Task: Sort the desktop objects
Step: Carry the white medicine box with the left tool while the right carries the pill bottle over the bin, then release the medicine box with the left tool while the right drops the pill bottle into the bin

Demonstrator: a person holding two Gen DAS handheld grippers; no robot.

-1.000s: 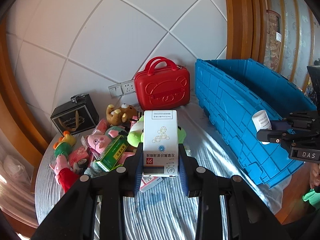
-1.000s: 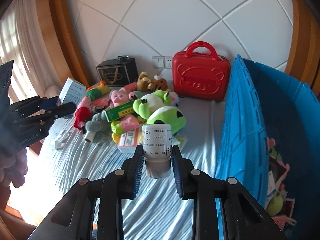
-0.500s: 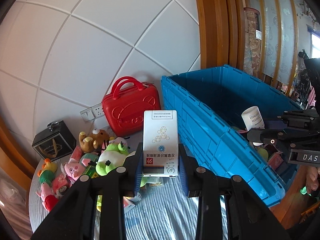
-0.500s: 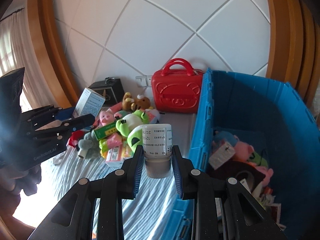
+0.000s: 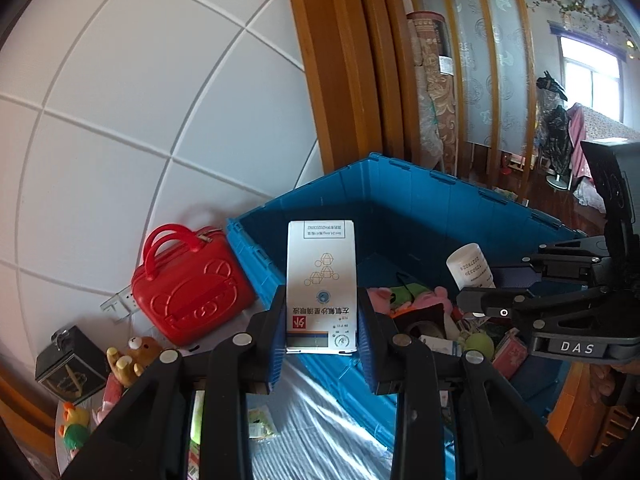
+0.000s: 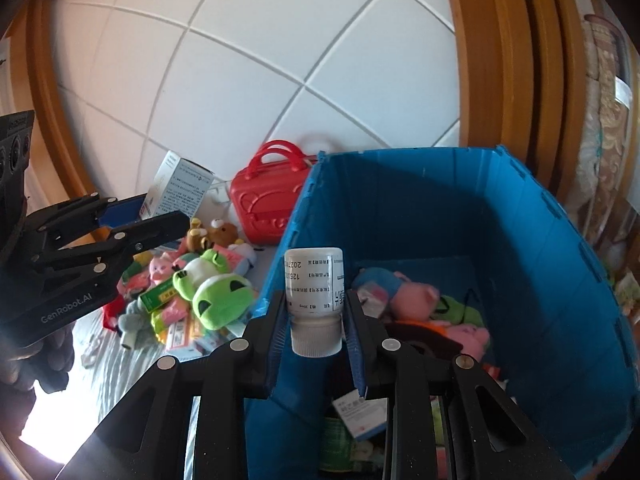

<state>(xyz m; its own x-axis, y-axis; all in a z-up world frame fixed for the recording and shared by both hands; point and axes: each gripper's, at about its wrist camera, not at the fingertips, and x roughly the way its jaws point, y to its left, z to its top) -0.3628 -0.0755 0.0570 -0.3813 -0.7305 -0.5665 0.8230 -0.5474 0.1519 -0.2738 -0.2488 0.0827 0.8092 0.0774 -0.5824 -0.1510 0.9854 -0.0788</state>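
- Left gripper [image 5: 321, 334]: jaws drawn in on a white medicine box [image 5: 321, 286], blue pads pressed to both its long sides. Box upright between the fingers, print upside down to the camera, held in the air in front of the near wall of the blue crate [image 5: 404, 196].
- Right gripper [image 6: 315, 330]: jaws narrow, clamped on a small white pill bottle [image 6: 314, 292]. Bottle inverted, cap down, label print upside down. It hangs over the crate's left wall, at the rim.
- From the left wrist view the right gripper enters from the right edge, its bottle over the crate's interior.
- From the right wrist view the left gripper shows at left, box in its grip, above the table's toy pile.
- Crate contents: pink pig plush [image 6: 412, 294], other soft toys, a dark item, a few small cartons. Packed loosely.
- On the table [image 5: 320, 420], outside the crate: red bear-embossed case [image 5: 192, 284] against the wall just beside the crate; 2 green frog plushes [image 6: 216, 292]; brown bear plush [image 5: 134, 360]; black gift box [image 5: 70, 364]; green carton [image 6: 158, 298]; assorted small packets.
- Table covered in striped grey-blue cloth.
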